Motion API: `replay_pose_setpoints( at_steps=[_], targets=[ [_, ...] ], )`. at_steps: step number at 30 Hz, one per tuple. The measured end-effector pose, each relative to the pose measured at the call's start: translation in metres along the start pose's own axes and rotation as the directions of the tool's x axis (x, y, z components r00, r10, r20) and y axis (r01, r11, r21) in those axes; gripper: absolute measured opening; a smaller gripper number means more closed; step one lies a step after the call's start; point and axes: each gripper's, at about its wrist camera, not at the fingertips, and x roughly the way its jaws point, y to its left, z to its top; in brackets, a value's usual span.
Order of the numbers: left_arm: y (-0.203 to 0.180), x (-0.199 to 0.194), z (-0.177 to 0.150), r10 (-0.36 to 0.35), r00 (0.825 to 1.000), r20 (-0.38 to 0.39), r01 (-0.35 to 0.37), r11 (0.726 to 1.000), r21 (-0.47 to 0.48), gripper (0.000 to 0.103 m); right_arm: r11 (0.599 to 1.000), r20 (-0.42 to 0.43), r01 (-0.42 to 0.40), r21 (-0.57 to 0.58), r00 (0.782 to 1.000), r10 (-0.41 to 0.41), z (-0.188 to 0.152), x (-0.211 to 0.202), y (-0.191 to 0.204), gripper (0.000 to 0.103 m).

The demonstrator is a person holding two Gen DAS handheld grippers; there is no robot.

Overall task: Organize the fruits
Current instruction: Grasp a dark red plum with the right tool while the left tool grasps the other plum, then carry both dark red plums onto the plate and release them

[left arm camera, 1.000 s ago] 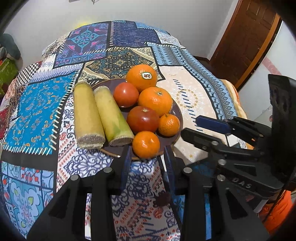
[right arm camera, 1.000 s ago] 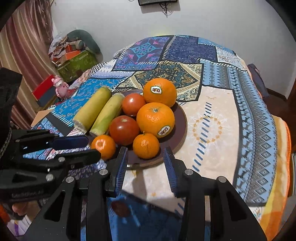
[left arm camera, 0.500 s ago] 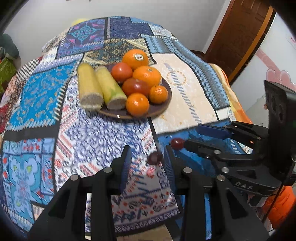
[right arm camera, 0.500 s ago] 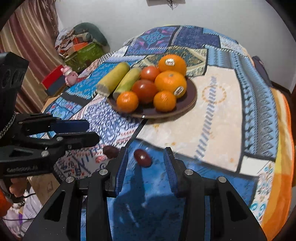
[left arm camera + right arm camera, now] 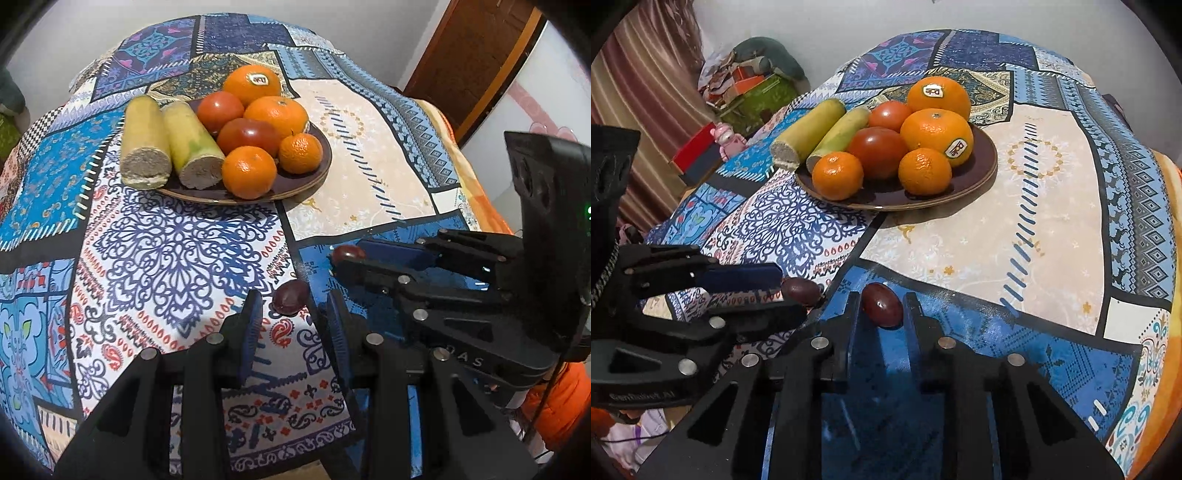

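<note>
- Two small dark-red fruits, perhaps dates, lie on the patterned tablecloth point(image 5: 177, 243), well short of the plate point(image 5: 982, 173).
- The right gripper point(image 5: 880, 308) has jaws spread around one date point(image 5: 882, 304), long axis running between them.
- The left gripper point(image 5: 291, 321), jaws spread, faces the other date point(image 5: 290, 297) just ahead.
- Plate: four oranges, two tomatoes, two cut yellow-green stalks.

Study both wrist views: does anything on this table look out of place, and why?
Yes. Two small dark red fruits lie loose on the patterned tablecloth, apart from the brown plate holding all the other produce. Each sits just ahead of an open gripper.
</note>
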Motion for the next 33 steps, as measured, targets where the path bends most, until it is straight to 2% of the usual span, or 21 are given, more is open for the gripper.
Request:
replay_pose_setpoints(
  at_steps=[4,6,18,27,33],
  targets=[
    [-0.003,0.006,0.003,0.007,1.0,0.004,-0.007,1.0,0.005,0.031,1.0,0.008,0.006,0.001,1.0,-0.006,0.0,-0.004,-0.002,0.02],
    [-0.003,0.008,0.003,0.01,1.0,0.005,-0.01,1.0,0.008,0.019,1.0,0.015,0.009,0.005,1.0,-0.009,0.0,-0.007,-0.004,0.02],
    [0.008,-0.013,0.005,0.019,0.998,0.057,-0.018,1.0,-0.025,0.018,1.0,0.088,0.009,0.019,0.996,-0.01,0.015,-0.031,-0.005,0.02],
    [0.028,-0.052,0.032,0.034,0.984,0.173,-0.021,0.997,-0.074,0.018,1.0,0.177,0.024,-0.013,0.984,-0.021,0.048,-0.046,0.004,0.02],
    [0.037,-0.062,0.053,0.054,0.975,0.214,-0.036,0.996,-0.084,0.018,0.998,0.208,0.04,-0.039,0.978,-0.031,0.07,-0.043,0.008,0.02]
  ],
)
